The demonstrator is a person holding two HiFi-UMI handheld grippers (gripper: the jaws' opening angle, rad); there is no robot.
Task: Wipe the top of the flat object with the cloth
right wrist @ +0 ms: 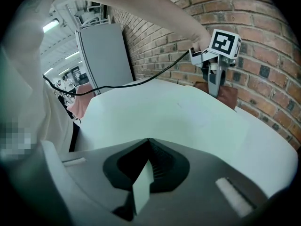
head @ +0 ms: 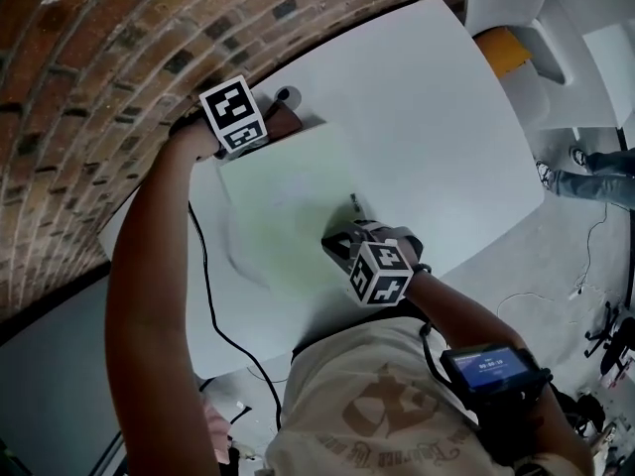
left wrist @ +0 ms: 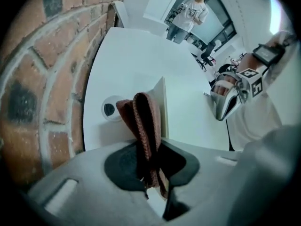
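Observation:
A pale green flat board (head: 288, 206) lies on the white table (head: 437, 117). My left gripper (head: 263, 132) is at the board's far corner, shut on a red-brown cloth (head: 285, 122). In the left gripper view the cloth (left wrist: 143, 121) stands folded between the jaws of the left gripper (left wrist: 149, 166), with the board (left wrist: 193, 119) to its right. My right gripper (head: 347, 238) is shut on the board's near edge. In the right gripper view the board (right wrist: 174, 121) fills the middle and its thin edge sits in the right gripper (right wrist: 143, 182). The left gripper (right wrist: 215, 86) and the cloth (right wrist: 226, 95) show across the board.
A brick wall (head: 89, 77) runs along the table's far side. A round cable grommet (head: 286, 95) (left wrist: 111, 108) sits just past the cloth. A black cable (head: 213, 315) hangs off the left arm. A grey cabinet (right wrist: 103, 55) stands behind, and a person (left wrist: 186, 13) stands far off.

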